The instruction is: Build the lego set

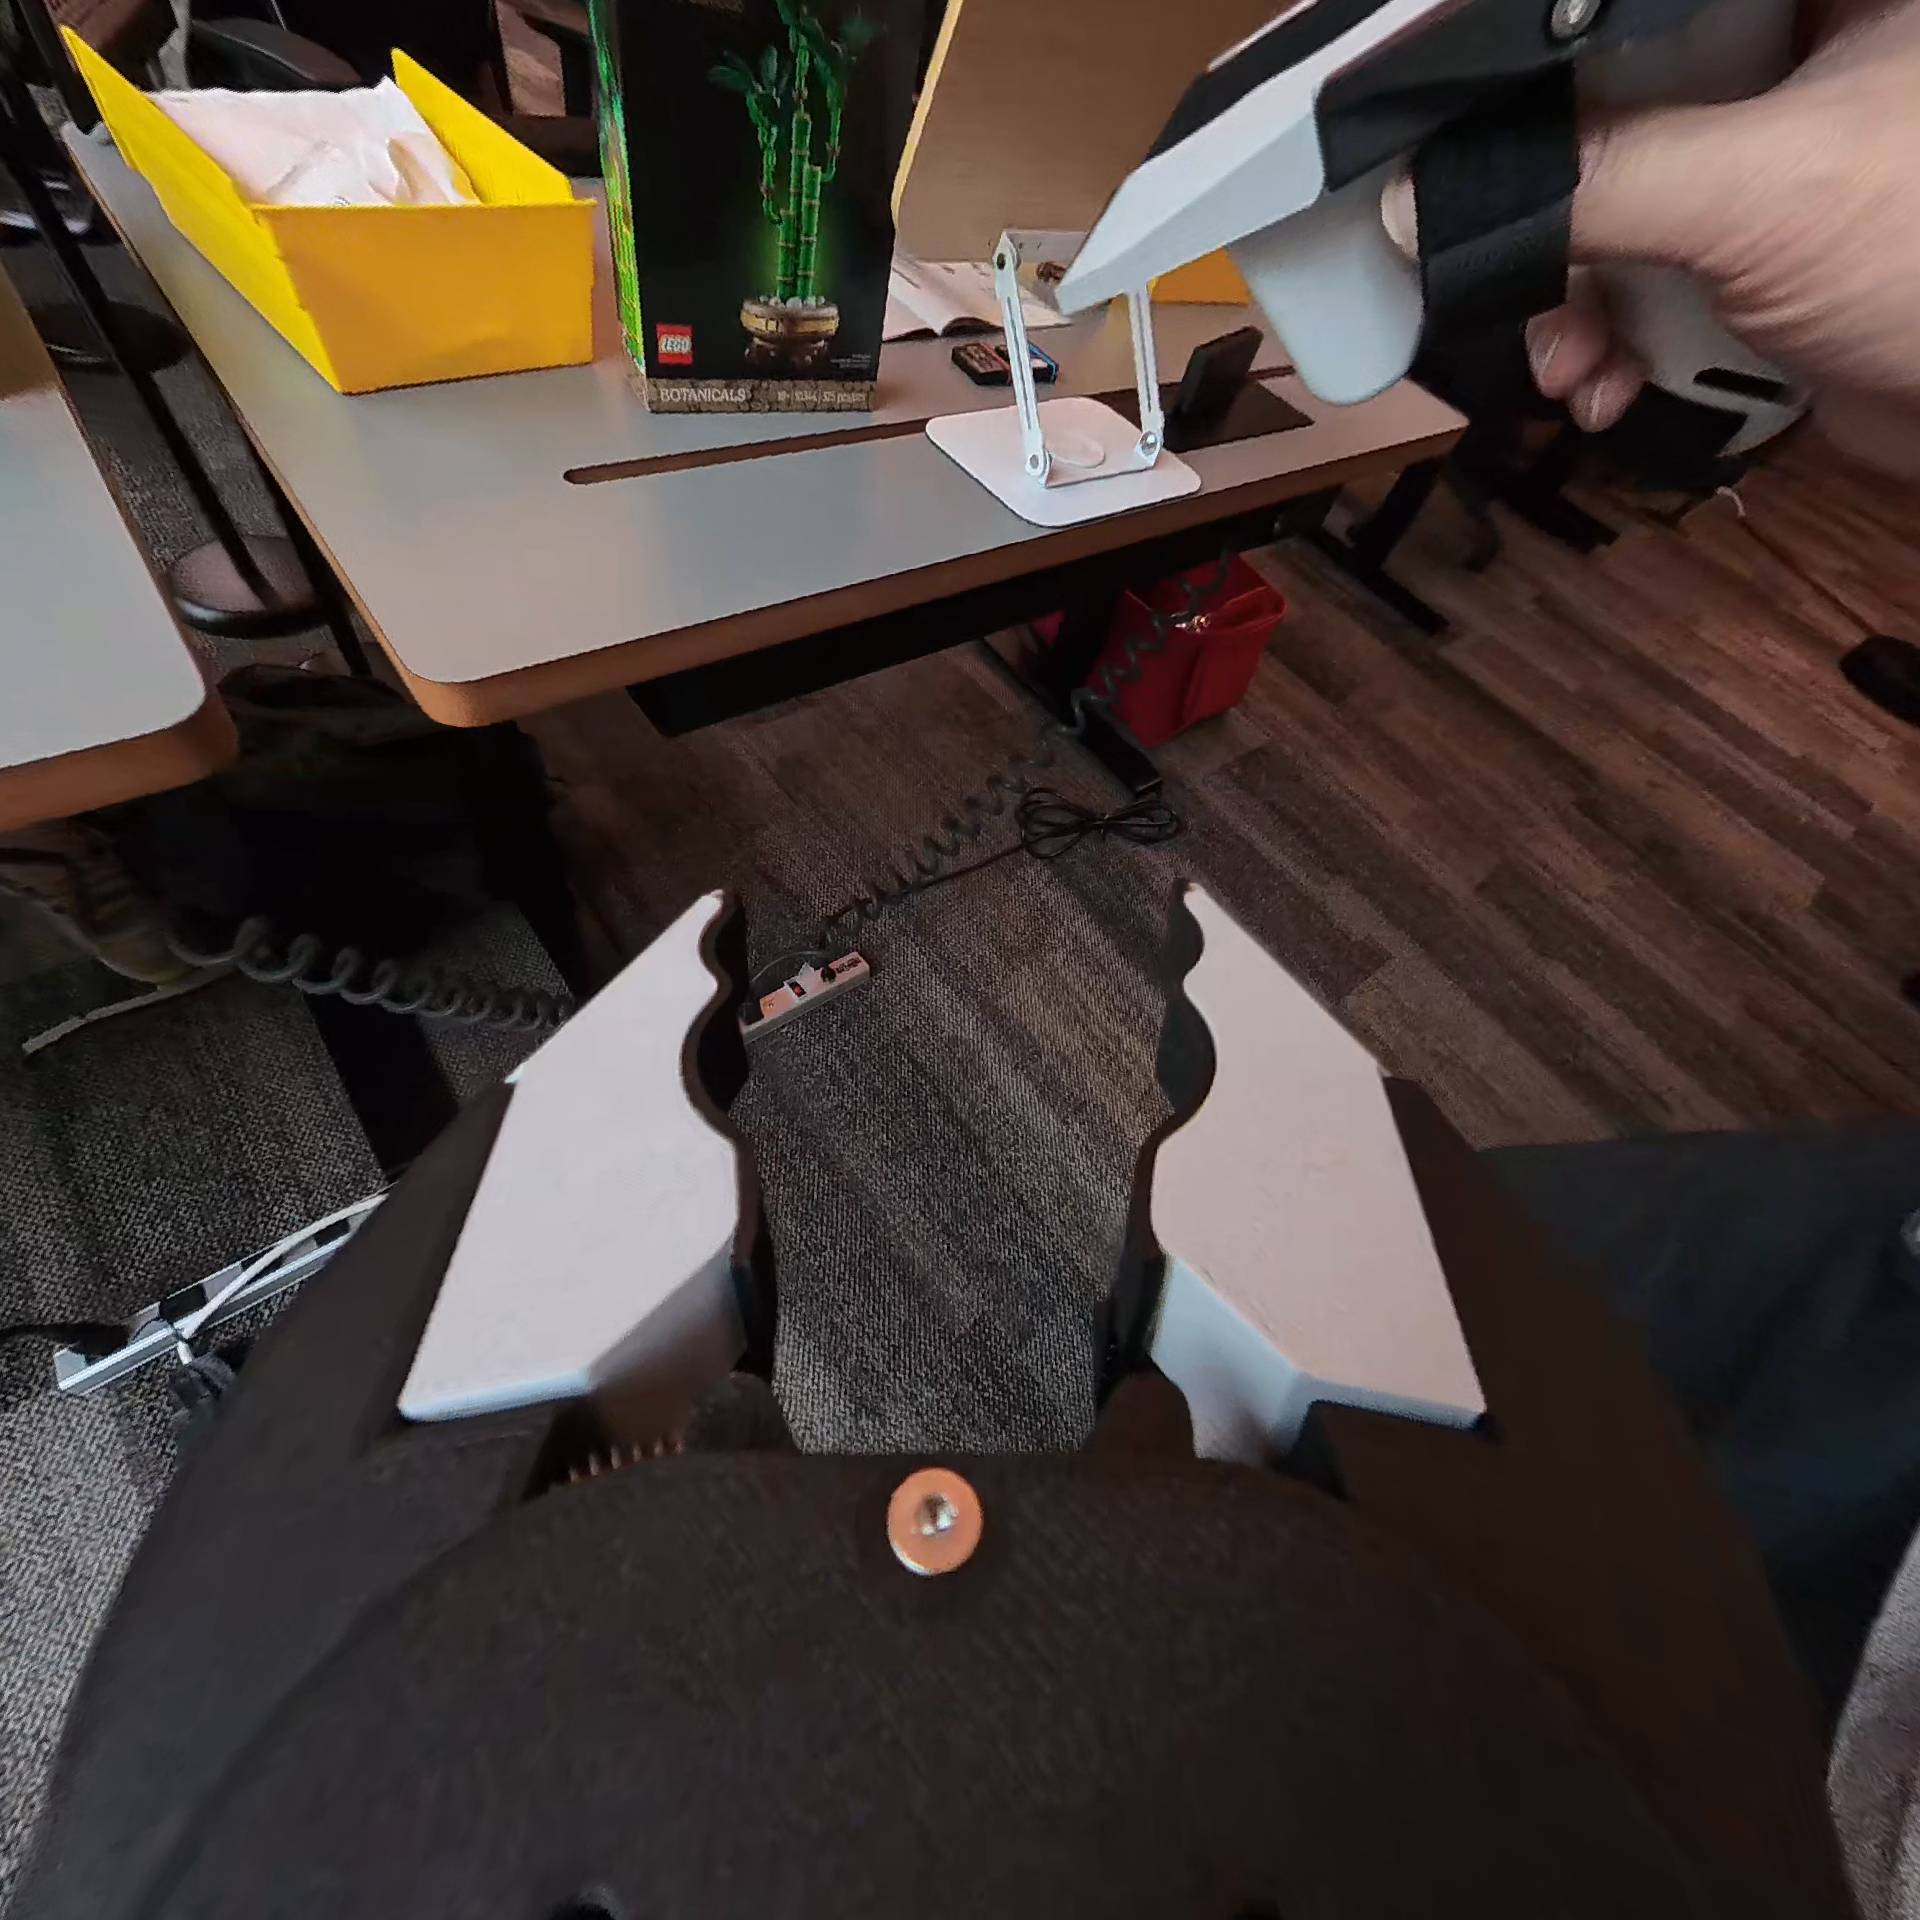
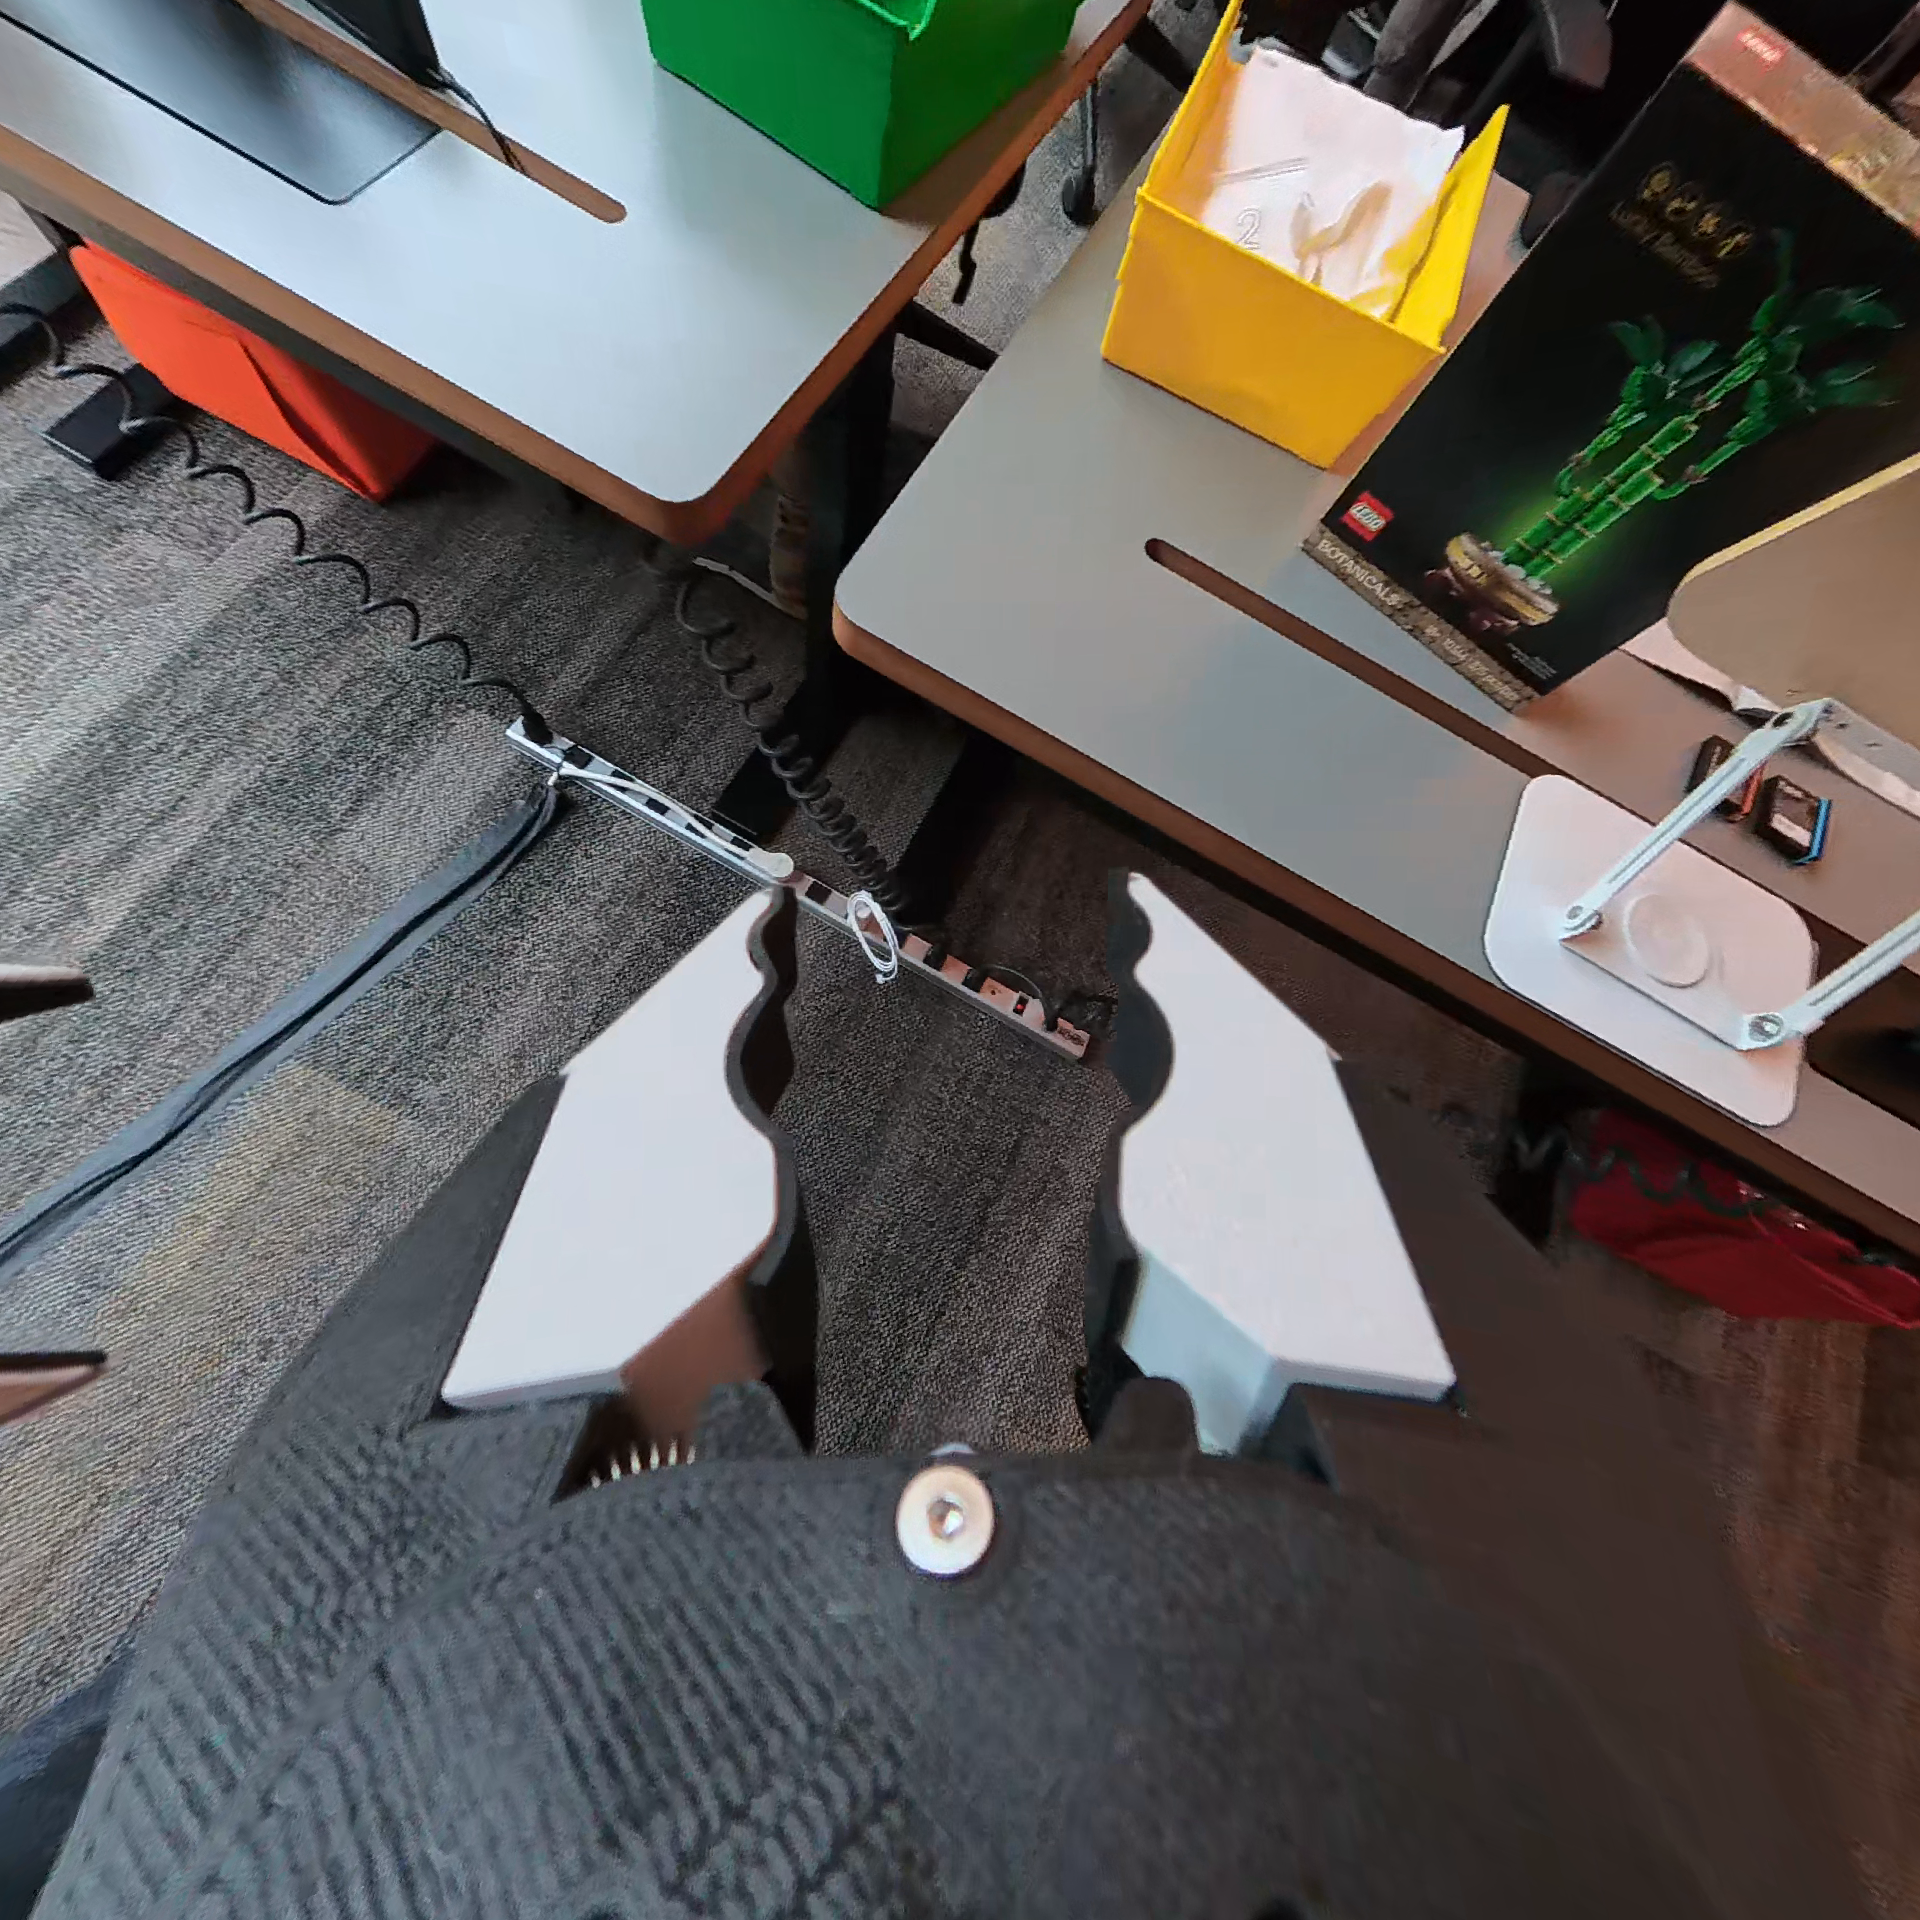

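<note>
- The lego box (image 1: 764, 197) stands upright on the grey table (image 1: 644, 551). It is tall and black, and its front carries a picture of green bamboo stalks in a round gold pot.
- In the right wrist view the same box (image 2: 1621, 416) stands behind the long slot (image 2: 1351, 644) cut in the table top, away from the near edge.
- Just beside it, toward the far corner of the table, sits a yellow bin (image 1: 416, 260) with white bags inside; what the bags hold I cannot make out.
- On the other side of the box a white stand (image 1: 1070, 457) with two thin arms rests at the near edge and carries a tilted pale board (image 2: 1808, 582), which covers a part of the box.
- Behind the stand lie an open booklet (image 1: 956, 301) and some small dark things (image 1: 982, 362), too small to identify.
- The left gripper (image 1: 956, 925) is low over the carpet, its fingers spread apart with nothing between them.
- The right gripper (image 2: 945, 914) also has its fingers wide apart and empty; in the left wrist view it is seen higher, held by a hand (image 1: 1714, 260) in a black strap, and blurred.
- On the floor are a power strip (image 2: 800, 883) and coiled black cables (image 2: 312, 551); the carpet meets wood planks (image 1: 1558, 831).
- A red bag (image 1: 1195, 655) is under the table; a neighbouring table bears a green bin (image 2: 862, 73), cut off at the top, with an orange bin (image 2: 239, 374) below it.
</note>
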A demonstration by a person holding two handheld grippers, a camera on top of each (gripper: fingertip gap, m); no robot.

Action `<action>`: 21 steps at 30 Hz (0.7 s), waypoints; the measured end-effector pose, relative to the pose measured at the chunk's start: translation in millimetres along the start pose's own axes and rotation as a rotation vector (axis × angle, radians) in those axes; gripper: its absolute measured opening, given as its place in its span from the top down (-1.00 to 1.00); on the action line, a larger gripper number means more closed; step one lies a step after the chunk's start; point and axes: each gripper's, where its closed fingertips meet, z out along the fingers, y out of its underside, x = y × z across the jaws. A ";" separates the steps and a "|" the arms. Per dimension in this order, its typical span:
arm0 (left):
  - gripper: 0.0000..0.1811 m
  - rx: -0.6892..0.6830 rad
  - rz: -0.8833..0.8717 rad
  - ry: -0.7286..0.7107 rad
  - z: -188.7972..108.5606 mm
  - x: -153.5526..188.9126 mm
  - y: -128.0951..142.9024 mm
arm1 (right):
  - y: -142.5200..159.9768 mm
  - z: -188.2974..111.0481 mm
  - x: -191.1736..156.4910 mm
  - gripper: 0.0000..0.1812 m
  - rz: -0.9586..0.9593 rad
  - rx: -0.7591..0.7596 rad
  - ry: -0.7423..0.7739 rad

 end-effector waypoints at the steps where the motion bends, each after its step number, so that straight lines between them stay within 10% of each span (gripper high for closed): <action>1: 0.13 -0.003 -0.003 -0.001 5.2 6.0 0.9 | 3.8 0.3 2.6 0.33 0.005 0.003 -0.010; 7: 0.13 -0.004 0.024 -0.004 62.9 60.7 -9.8 | 55.4 -20.3 60.8 0.32 0.010 0.037 -0.041; 21: 0.06 0.026 0.032 -0.270 249.6 275.0 -72.7 | 202.8 -97.1 332.5 0.32 -0.200 0.252 -0.184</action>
